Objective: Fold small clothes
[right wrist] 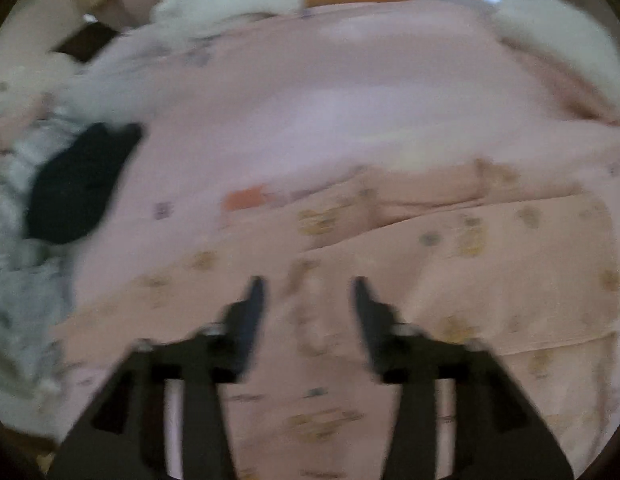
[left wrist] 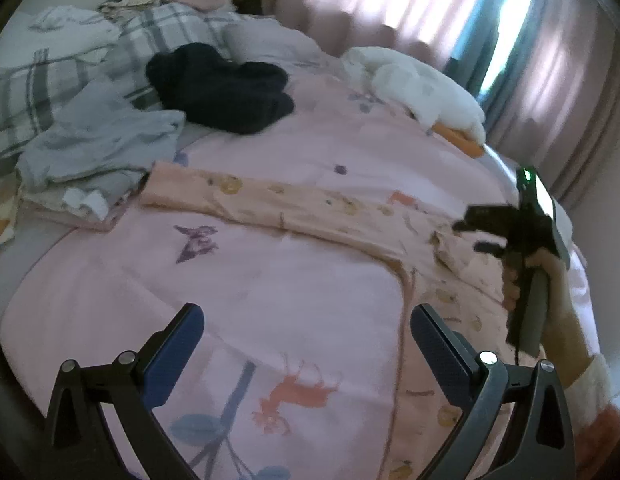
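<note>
In the left wrist view, the peach printed garment (left wrist: 310, 208) lies flat on the pink bedcover (left wrist: 302, 292). I take this garment as the landmark. Its long axis runs from the upper left, near the grey crumpled clothes (left wrist: 94, 148), toward the lower right, where it bends down along the right side of the picture. The left gripper (left wrist: 308, 332) hangs over bare bedcover on the near side of the garment, apart from it, with its fingers spread wide and nothing between them. The right gripper (left wrist: 476, 236) is at the right end of the garment, directly above the cloth, held by the person's hand (left wrist: 522, 276). In this view its jaws stand apart, and I see no cloth in them. The dark garment (left wrist: 222, 88) lies well beyond the peach garment, on its far side.

In the right wrist view, which is blurred, the right gripper (right wrist: 308, 288) points down at the peach printed garment (right wrist: 430, 256). The cloth fills the picture under and around the fingers, and its folded edges run crosswise from left to right. The fingers are partly spread, and the pads do not press on anything that I can see.

In my judgement, the right hand is much nearer to the garment, so the next grasp of an edge belongs to it, while the left gripper must first cross the bare bedcover toward the near long edge.
</note>
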A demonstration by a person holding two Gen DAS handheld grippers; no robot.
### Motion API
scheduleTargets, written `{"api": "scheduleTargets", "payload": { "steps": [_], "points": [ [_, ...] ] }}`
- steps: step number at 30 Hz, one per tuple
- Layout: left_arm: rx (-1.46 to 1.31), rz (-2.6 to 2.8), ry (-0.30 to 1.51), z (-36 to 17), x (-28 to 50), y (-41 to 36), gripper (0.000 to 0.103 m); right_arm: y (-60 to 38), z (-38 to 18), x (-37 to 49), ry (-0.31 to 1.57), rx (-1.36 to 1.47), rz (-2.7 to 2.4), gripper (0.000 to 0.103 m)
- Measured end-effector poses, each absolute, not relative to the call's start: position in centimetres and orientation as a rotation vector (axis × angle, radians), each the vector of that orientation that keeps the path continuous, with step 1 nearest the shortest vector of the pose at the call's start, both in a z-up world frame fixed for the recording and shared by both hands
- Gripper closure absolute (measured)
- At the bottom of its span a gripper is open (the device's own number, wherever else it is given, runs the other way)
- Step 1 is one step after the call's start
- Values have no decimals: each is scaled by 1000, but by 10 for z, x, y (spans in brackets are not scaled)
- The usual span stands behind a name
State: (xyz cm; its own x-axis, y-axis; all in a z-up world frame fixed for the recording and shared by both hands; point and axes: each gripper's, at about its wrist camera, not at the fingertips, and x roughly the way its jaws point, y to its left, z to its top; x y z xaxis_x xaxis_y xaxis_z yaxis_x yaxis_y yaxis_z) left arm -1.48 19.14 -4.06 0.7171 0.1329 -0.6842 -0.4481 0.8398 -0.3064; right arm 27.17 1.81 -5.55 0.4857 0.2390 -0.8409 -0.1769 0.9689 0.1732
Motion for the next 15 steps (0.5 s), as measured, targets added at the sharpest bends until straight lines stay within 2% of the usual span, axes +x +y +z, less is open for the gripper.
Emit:
{"api": "scheduleTargets", "payload": {
  "steps": [3,6,8,9,10,15],
  "points": [
    [-484,351,709,-42,-16,199,1,21,-77,278,1118,110,283,49],
    [-481,396,711,-44,-21,208,1,32,-95,275,1133,81,267,55],
    [-483,429,706,-44,-24,215,1,42,-100,273,1091,-24,199,71],
    [-489,441,705,-45,-26,219,1,44,-100,272,1055,-46,167,86],
    [-498,447,706,-46,-27,222,1,38,-97,273,1045,-7,181,94],
    [-516,459,712,-51,-28,231,1,30,-85,274,1074,138,288,95]
  ]
}}
